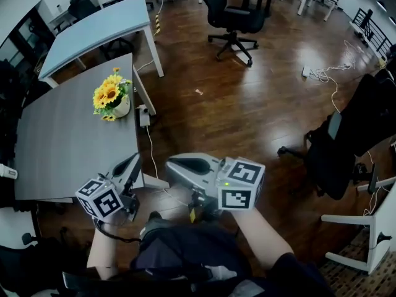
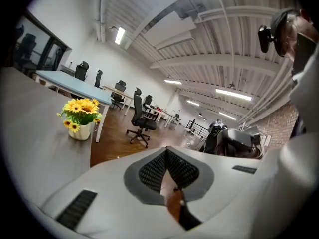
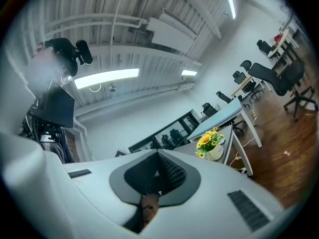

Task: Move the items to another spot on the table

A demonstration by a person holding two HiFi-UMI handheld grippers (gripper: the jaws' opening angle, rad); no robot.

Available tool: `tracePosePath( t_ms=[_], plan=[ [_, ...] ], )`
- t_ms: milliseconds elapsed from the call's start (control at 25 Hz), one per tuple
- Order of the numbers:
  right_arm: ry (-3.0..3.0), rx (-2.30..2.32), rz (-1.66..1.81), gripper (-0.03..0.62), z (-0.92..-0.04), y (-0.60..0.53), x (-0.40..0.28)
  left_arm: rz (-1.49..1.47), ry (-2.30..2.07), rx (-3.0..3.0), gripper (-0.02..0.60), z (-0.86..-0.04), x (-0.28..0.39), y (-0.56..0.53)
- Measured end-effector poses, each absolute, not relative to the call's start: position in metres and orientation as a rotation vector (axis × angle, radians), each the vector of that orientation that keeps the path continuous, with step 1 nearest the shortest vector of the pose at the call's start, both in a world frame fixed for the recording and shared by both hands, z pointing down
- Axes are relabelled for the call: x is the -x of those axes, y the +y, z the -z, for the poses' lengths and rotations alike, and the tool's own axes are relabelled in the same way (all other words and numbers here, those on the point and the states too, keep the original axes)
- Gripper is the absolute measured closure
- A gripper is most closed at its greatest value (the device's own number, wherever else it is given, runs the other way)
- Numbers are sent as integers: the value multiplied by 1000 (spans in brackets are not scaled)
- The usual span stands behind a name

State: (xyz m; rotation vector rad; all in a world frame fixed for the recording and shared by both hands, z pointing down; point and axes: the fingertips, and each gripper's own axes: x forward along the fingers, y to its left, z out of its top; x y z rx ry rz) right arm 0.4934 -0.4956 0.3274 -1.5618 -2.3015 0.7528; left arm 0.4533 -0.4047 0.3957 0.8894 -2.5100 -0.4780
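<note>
A white pot of yellow sunflowers point(image 1: 112, 98) stands near the right edge of the grey table point(image 1: 68, 147). It also shows in the left gripper view as the sunflower pot point(image 2: 80, 118) and in the right gripper view as the sunflower pot point(image 3: 212, 144). My left gripper point(image 1: 132, 161) hovers at the table's near right corner, well short of the pot, jaws shut with nothing between them. My right gripper point(image 1: 171, 166) is beside it over the floor, off the table's edge, also shut and empty. From their own cameras, the left gripper point(image 2: 167, 151) and the right gripper point(image 3: 157, 154) show closed black pads.
A light blue table point(image 1: 99, 26) stands behind the grey one. A black office chair point(image 1: 232, 14) is on the wooden floor farther back, and another black chair point(image 1: 346, 141) at the right. A power strip and cable point(image 1: 143, 115) lie by the table leg.
</note>
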Motion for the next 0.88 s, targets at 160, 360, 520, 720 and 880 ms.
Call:
tracePosePath(
  t_ms=[160, 360, 520, 720, 880],
  plan=[
    [-2289, 1607, -763, 588, -321, -502, -485, 393, -2534, -889, 588, -383, -449, -416],
    [-2290, 1562, -767, 588, -325, -500, -480, 387, -2540, -918, 588, -383, -440, -413],
    [-2325, 1496, -766, 588, -324, -485, -460, 329, -2528, -1034, 588, -385, -427, -409],
    [-2342, 1467, -799, 588, -314, -447, -436, 403, -2484, -1128, 589, -384, -405, -377],
    [-2356, 1446, -710, 586, -315, -415, -425, 487, -2494, -1137, 589, -380, -385, -344]
  ],
)
